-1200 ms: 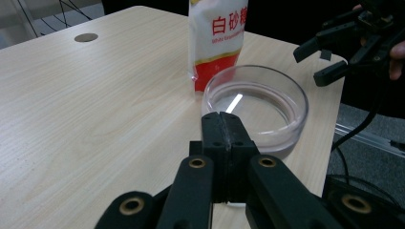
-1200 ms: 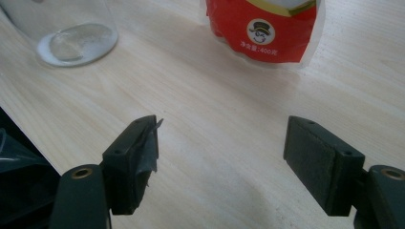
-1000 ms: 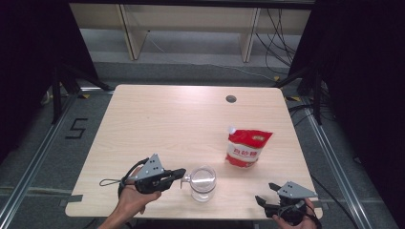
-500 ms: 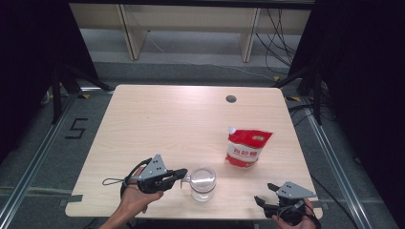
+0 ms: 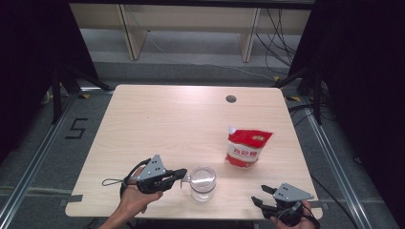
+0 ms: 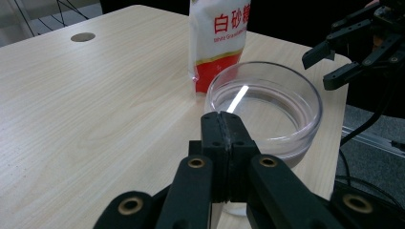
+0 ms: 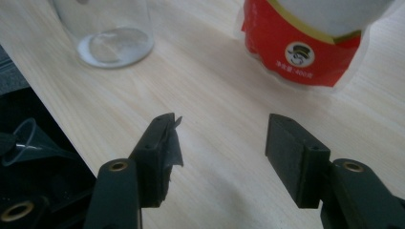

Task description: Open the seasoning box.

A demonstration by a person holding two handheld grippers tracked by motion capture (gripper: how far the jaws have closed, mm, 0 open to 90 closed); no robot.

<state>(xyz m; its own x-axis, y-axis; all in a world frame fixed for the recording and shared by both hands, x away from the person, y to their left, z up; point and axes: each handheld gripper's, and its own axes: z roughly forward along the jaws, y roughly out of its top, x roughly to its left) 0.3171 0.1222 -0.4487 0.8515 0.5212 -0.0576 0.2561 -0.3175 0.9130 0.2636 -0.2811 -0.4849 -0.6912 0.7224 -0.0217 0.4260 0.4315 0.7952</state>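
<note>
At the left of the bench (image 5: pixel 143 124), the left gripper (image 5: pixel 179 174) has its fingers (image 6: pixel 224 143) pressed flat together, their tips at the near side of the cup (image 5: pixel 203 182); whether they pinch something at the rim, perhaps a small handle or spout, cannot be told. The cup is clear glass, looks empty, and stands close to the bench's near edge, so a push or tug from that clenched grip could slide or tip it off, and thin glass would likely slip in hard fingers. Further right and back, well apart from the cup, the red-and-white pouch (image 5: pixel 247 148) stands upright; soft and top-heavy, it could topple or spill if it is caught low or squeezed. At the far right, the right gripper (image 5: pixel 261 197) hovers at the bench corner with its fingers (image 7: pixel 296 157) spread wide and nothing between them.
</note>
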